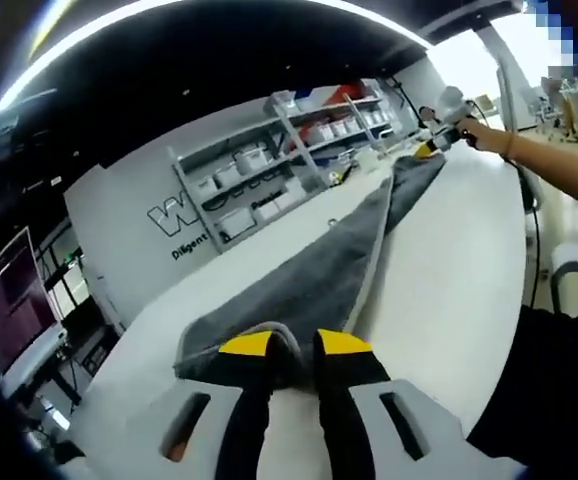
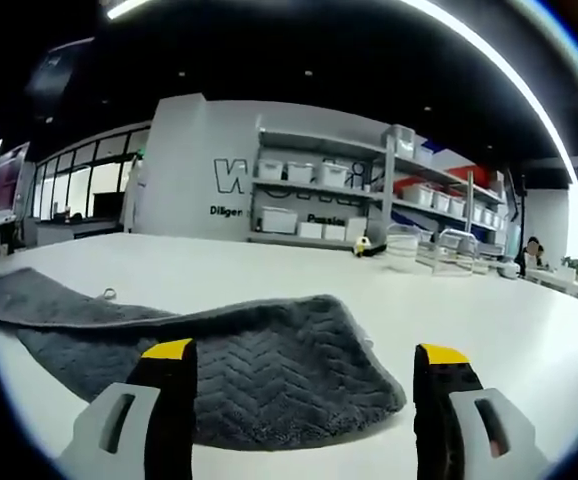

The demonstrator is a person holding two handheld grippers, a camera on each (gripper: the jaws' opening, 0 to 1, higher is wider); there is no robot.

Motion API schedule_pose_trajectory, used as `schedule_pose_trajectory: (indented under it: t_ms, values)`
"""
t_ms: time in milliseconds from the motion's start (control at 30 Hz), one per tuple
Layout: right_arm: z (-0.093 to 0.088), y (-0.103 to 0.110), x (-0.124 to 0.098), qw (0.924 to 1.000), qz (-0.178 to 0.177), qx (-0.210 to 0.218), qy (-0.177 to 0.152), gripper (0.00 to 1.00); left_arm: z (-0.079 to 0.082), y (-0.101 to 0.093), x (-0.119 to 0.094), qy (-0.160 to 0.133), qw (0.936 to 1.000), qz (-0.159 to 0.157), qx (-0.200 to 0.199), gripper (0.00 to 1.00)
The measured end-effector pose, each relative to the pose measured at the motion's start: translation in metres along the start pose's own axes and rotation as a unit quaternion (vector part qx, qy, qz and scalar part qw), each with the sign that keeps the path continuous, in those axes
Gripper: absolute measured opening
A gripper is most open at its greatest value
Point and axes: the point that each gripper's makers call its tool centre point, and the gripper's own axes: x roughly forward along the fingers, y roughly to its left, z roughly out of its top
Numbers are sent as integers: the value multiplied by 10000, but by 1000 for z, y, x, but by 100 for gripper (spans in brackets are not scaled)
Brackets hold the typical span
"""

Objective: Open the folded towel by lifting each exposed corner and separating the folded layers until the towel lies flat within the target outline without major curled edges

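In the left gripper view, your left gripper [image 1: 294, 345] has its jaws pinched together on the near corner of the grey towel [image 1: 339, 260], which stretches away over the white counter [image 1: 449, 260] toward your right gripper [image 1: 439, 135] at the far end; I can't tell there whether that one grips it. You look mid-unfold: next, draw this corner outward and lay it down flat.

In the right gripper view, your right gripper [image 2: 304, 365] stands with jaws wide apart, the towel's [image 2: 259, 375] rounded end lying on the counter between and just beyond them.
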Motion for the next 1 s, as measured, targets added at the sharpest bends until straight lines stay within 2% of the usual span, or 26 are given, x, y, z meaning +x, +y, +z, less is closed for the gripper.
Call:
schedule_pose_trajectory:
  t_ms: [167, 467, 700, 867, 1000]
  values:
    - [0, 0, 1, 10000, 1, -12, 11, 90, -3, 7, -12, -40, 9996, 136, -254, 4]
    - [-1, 1, -2, 10000, 2, -8, 15, 90, -9, 7, -25, -163, 9982, 294, -504, 3]
    - [0, 1, -1, 10000, 10, 5, 2, 90, -8, 19, -34, -277, 9962, 549, -620, 3]
    - [-1, 2, -2, 10000, 32, 6, 13, 90, -21, 30, -38, -30, 9954, 671, -685, 3]
    - [-1, 2, -1, 10000, 34, 7, 18, 90, -30, 41, -41, 23, 9926, 806, -911, 3]
